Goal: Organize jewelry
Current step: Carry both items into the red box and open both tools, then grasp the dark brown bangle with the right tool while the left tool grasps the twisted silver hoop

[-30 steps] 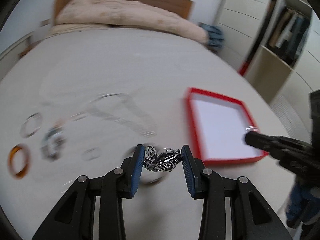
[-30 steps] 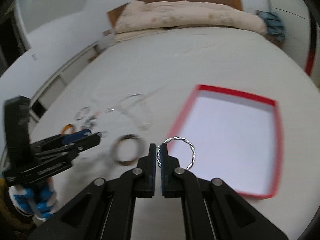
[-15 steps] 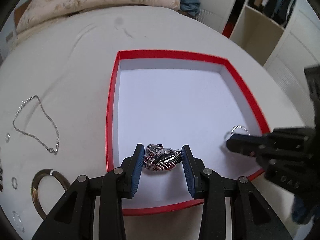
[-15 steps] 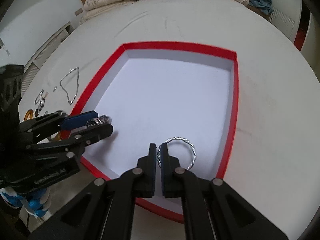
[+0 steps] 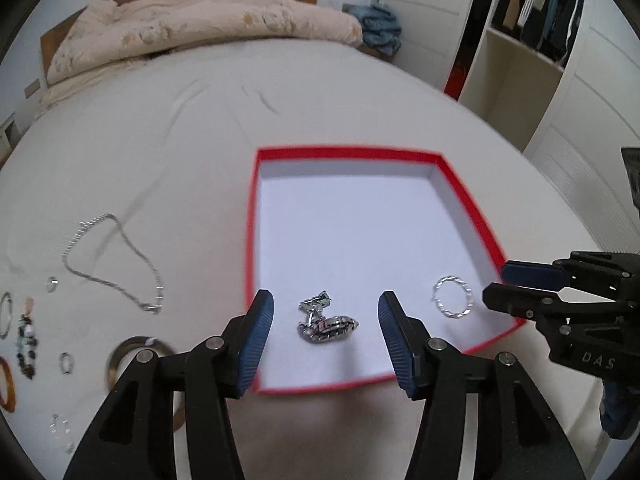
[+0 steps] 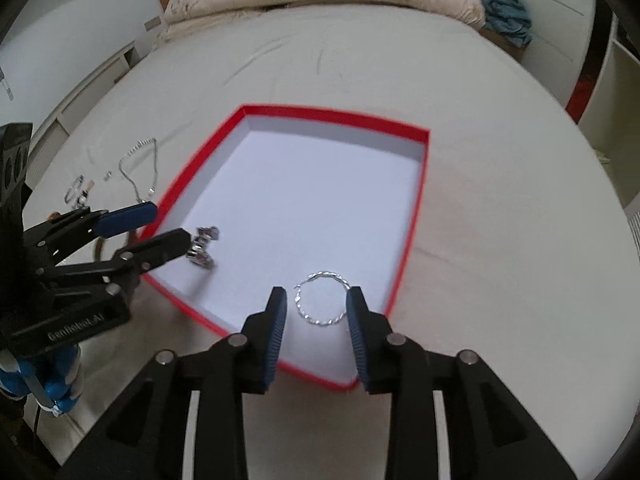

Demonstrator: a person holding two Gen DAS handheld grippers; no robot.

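Both grippers are held over the near end of the red tray (image 5: 253, 240), which lies on the white bed cover (image 5: 160, 128). The left gripper (image 5: 326, 330) is opening; its blue pads are spread and clear of the metal link bracelet (image 5: 326, 322), which is seen between them on the white tray floor, apparently just released. The bracelet is bunched, with its long axis running roughly 9 to 3 o'clock in the left wrist view and a loose clasp end pointing toward 11. The right gripper (image 6: 316, 326) is opening too; the twisted silver hoop (image 6: 322, 298) lies flat on the tray floor between its tips, at 12 o'clock from them; contact with the pads cannot be ruled out on the right side. The deposit of both pieces is judged done. The relation that matters next: the unsorted pieces, namely the silver chain (image 5: 116, 264), the dark bangle (image 5: 138, 354), the small rings (image 5: 66, 362) and the amber bangle (image 5: 6, 384), lie outside the tray at 8 to 10 o'clock from the left gripper. The left hand is judged nearer; the chain's long axis runs about 11 to 5.
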